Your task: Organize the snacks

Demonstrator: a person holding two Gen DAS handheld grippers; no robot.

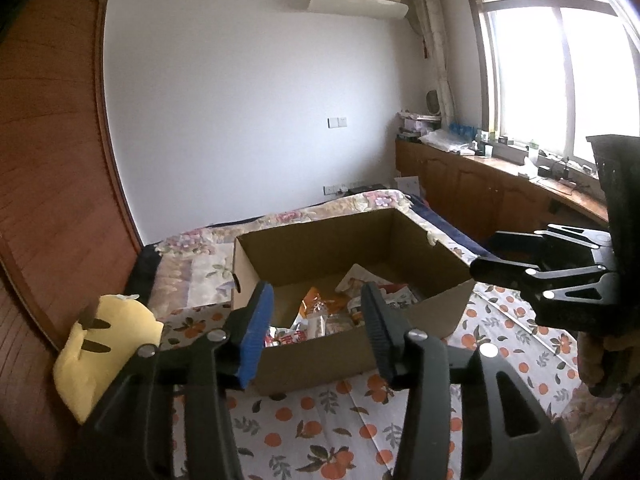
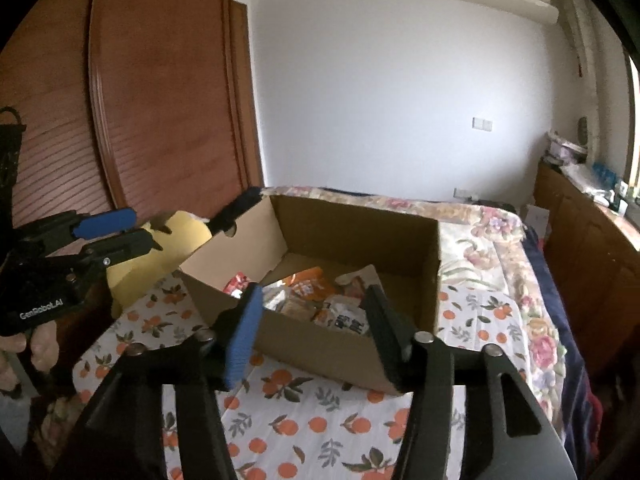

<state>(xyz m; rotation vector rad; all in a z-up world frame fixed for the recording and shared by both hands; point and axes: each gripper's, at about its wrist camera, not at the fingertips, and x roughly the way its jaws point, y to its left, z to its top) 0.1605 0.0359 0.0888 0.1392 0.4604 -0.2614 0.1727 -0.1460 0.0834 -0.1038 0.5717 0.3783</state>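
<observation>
An open cardboard box [image 1: 316, 256] [image 2: 352, 236] stands on the bed, with several snack packets [image 1: 320, 314] [image 2: 316, 300] piled on its floor. My left gripper [image 1: 316, 320] is open and empty, held above the box's near wall. It also shows at the left of the right wrist view [image 2: 132, 228]. My right gripper [image 2: 312, 320] is open and empty, just before the box's near corner. It also shows at the right of the left wrist view [image 1: 486, 254], beside the box's right wall.
The bed has an orange-print sheet [image 1: 320, 432] [image 2: 304, 424] and a floral quilt [image 2: 492, 248]. A yellow plush toy [image 1: 100, 344] [image 2: 160, 248] lies left of the box. Wooden wardrobe doors [image 2: 160, 92] stand at left, low cabinets [image 1: 480, 188] under the window at right.
</observation>
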